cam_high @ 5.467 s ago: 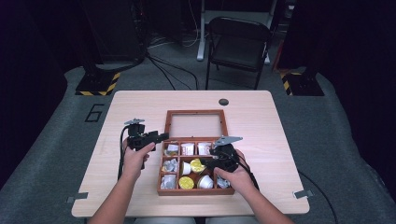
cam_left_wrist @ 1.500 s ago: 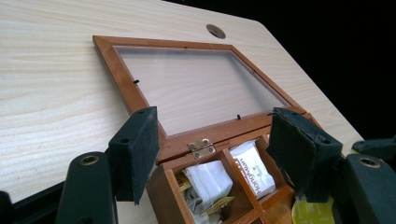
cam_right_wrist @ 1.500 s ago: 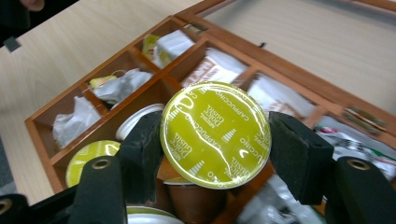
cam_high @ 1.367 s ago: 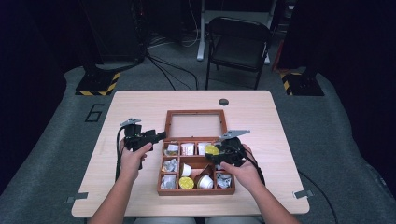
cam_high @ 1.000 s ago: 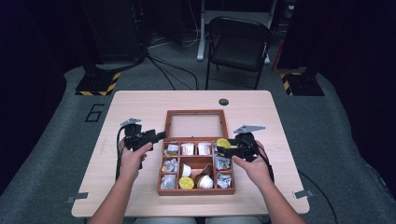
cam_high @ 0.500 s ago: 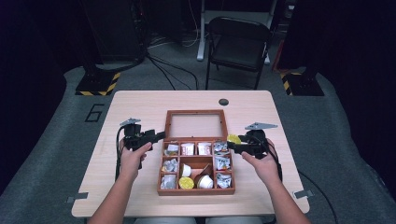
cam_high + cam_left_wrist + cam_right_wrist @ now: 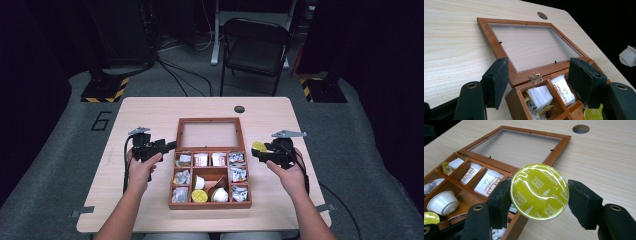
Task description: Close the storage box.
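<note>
We see bare light wooden desk [image 7: 150, 112] all round the brown wooden compartment box [image 7: 172, 192], with wide room at both sides. Its glass-paned lid [image 7: 209, 134] lies flat behind, blocking nothing above. Our left tool [image 7: 170, 145] sits hard by the box's left corner; our right tool [image 7: 256, 152], with the green-foiled capsule [image 7: 259, 146], hangs over open desk right of the box.

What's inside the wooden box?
The brown wooden box holds white paper sachets, a white coffee capsule and a yellow-lidded capsule. Whatever lies beneath them is covered.
</note>
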The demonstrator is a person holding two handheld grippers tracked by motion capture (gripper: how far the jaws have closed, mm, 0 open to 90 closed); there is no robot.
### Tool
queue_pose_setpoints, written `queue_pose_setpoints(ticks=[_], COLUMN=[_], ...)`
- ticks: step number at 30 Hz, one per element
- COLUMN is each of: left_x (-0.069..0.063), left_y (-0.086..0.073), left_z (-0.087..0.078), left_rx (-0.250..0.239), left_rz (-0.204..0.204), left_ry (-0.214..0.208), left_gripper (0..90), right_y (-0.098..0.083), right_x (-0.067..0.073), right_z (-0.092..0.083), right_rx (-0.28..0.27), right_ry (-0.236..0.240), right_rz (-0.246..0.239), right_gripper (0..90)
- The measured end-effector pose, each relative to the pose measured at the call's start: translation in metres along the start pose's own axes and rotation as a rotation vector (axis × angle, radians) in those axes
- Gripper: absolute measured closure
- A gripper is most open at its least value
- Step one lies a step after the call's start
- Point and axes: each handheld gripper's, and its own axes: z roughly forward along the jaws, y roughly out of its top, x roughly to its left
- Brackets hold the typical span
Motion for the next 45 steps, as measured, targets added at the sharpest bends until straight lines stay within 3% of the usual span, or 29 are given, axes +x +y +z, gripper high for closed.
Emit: queue_pose_setpoints(ticks=[32,45], left_x=[0.002,0.003], left_y=[0.000,0.000], left_z=[-0.001,-0.001], left_rx=[-0.002,0.000], left_rz=[0.002,-0.001], left_ry=[0.007,0.007], left_gripper=[33.3,33.3], right_y=[-0.014,-0.026], right_x=[-0.054,-0.066], right_z=[-0.014,-0.005], right_rx=[-0.030,0.000], right_ry=[-0.155,-0.214], right_rz=[0.102,0.105], right_gripper=[37.5,37.5])
